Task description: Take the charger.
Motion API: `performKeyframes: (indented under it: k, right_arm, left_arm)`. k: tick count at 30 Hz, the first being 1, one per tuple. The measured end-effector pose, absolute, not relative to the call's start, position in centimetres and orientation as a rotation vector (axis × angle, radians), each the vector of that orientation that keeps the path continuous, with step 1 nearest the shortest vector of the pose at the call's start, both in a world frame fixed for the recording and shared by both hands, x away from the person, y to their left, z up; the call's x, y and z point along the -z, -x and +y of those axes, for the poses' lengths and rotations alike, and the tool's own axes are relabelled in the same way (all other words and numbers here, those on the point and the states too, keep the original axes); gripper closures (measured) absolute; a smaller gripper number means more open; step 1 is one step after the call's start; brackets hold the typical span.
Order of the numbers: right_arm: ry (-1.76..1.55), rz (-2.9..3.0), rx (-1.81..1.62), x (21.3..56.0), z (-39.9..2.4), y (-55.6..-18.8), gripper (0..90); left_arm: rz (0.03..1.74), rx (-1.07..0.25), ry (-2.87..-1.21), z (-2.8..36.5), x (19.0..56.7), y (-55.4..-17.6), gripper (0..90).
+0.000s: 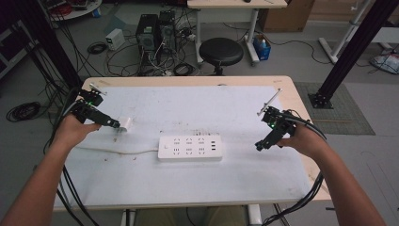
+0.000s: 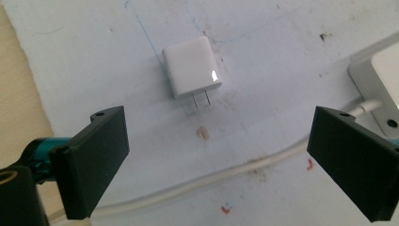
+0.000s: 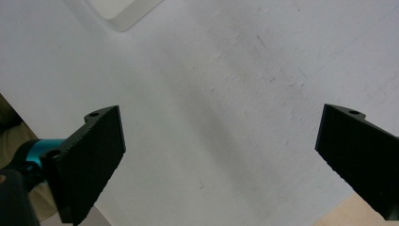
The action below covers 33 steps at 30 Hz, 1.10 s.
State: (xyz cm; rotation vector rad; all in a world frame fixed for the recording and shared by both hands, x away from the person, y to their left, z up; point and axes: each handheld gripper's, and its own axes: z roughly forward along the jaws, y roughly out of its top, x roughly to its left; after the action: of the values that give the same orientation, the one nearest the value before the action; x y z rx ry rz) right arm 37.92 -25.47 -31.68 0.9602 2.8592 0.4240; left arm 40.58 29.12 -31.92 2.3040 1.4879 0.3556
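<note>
White, glossy, rounded-cornered charger cube [image 2: 192,72] lying flat on the pale, scuffed desk [image 1: 244,174], two metal prongs pointing toward the left tongs [image 2: 216,165]. Left tongs spread wide just short of the cube, not touching. Probably the approach-to-grasp step. Next: advance, straddle the smooth plastic body, close firmly across its flat sides; slippery finish, so a square grip needed. White matte power strip [image 1: 189,147] mid-desk, sockets up, thin white cable [image 2: 197,183] running off left. Right tongs [image 1: 266,139] also wide open, empty, hovering over bare desk, well apart from the strip.
</note>
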Motion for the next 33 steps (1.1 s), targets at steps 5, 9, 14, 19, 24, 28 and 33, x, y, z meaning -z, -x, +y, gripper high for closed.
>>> performKeyframes:
  k: [5, 9, 14, 19, 24, 28, 33]
  right_arm:
    - [-0.965, 2.870, -0.419, 32.1, -25.3, -38.4, 1.3]
    - [-0.962, 2.879, -0.420, 32.2, -25.1, -38.6, 1.3]
    - [-0.950, 2.901, -0.403, 32.6, -24.4, -38.7, 1.3]
    - [-0.945, 2.913, -0.399, 32.8, -24.2, -38.6, 1.3]
    - [-0.964, 2.913, -0.413, 33.0, -24.2, -38.6, 1.3]
    - [-0.971, 2.917, -0.404, 33.0, -24.2, -38.5, 1.3]
    - [-0.965, 2.923, -0.402, 33.1, -24.1, -38.6, 1.3]
  left_arm:
    - [1.531, -0.347, -2.271, 28.9, 33.0, -42.5, 5.9]
    - [1.576, -0.345, -2.249, 28.7, 33.7, -43.5, 5.9]
    - [1.628, -0.347, -2.248, 28.4, 35.4, -45.0, 5.9]
    - [1.665, -0.340, -2.240, 28.1, 37.0, -45.8, 5.9]
    - [1.709, -0.345, -2.233, 28.1, 38.7, -46.4, 6.0]
    - [1.730, -0.335, -2.221, 28.0, 39.9, -46.8, 9.8]
    - [1.744, -0.316, -2.235, 27.7, 41.0, -47.1, 12.4]
